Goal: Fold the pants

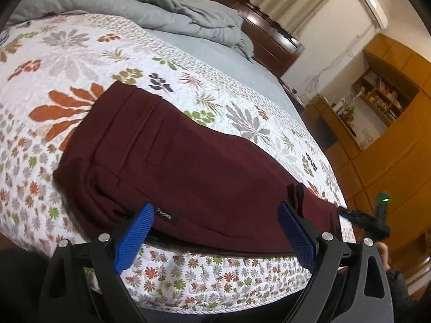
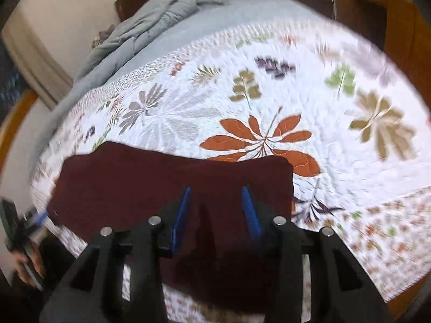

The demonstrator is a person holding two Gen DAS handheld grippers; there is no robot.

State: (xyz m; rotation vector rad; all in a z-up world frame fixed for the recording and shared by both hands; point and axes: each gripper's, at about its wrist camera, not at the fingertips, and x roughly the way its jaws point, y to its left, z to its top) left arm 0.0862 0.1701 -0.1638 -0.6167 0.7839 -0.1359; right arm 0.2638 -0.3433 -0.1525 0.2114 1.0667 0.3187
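Dark maroon pants [image 1: 188,167] lie folded on the floral quilt [image 1: 67,53] near the bed's front edge. My left gripper [image 1: 215,215] is open, its blue pads [image 1: 134,237] wide apart at the near edge of the pants and holding nothing. In the right wrist view, the pants [image 2: 134,188] stretch across the quilt [image 2: 323,161]. My right gripper [image 2: 218,210] has its jaws partly apart, with maroon cloth lying between the blue pads [image 2: 250,215]. That view is motion-blurred. The right gripper also shows at the far right of the left wrist view [image 1: 358,218], at the pants' end.
A rumpled grey duvet [image 1: 161,8] lies at the head of the bed by a dark wooden headboard [image 1: 269,40]. Wooden cabinets and shelves [image 1: 390,107] stand to the right. The mattress side [image 1: 215,271] drops away just in front of the pants.
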